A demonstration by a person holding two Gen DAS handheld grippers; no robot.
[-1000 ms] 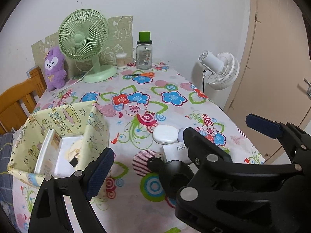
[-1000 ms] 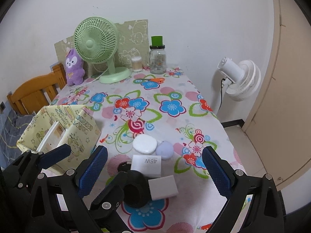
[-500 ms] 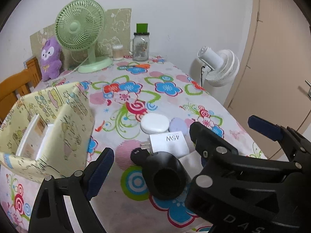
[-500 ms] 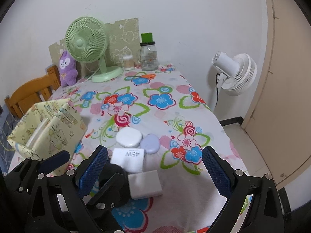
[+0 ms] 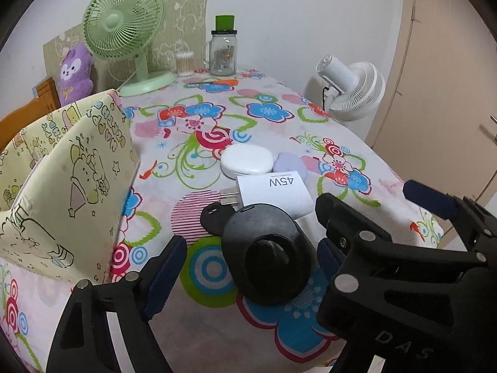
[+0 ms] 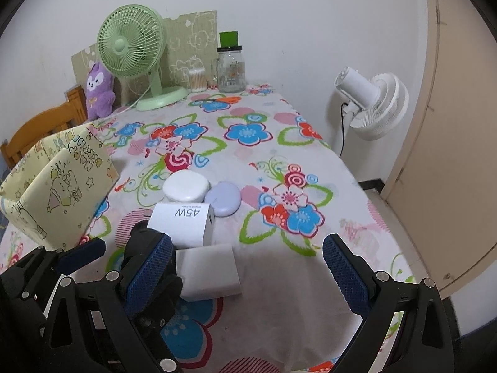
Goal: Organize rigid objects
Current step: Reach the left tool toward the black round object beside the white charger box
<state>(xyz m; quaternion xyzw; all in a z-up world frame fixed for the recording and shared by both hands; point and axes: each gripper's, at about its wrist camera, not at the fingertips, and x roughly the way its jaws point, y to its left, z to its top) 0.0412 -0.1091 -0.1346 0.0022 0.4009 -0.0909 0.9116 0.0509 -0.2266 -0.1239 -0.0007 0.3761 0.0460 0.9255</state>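
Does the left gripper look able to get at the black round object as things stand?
Probably yes. The left gripper, jaws closing but still wide, has the black round object between its fingers, with bare tablecloth on the approach side.

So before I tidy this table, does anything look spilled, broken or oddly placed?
Nothing spilled or broken. The black holder, white charger, white pad and two oval cases sit bunched together loose beside the patterned box, not in it.

A home room is being shown: a floral tablecloth, plush toy, desk fan and wooden chair.
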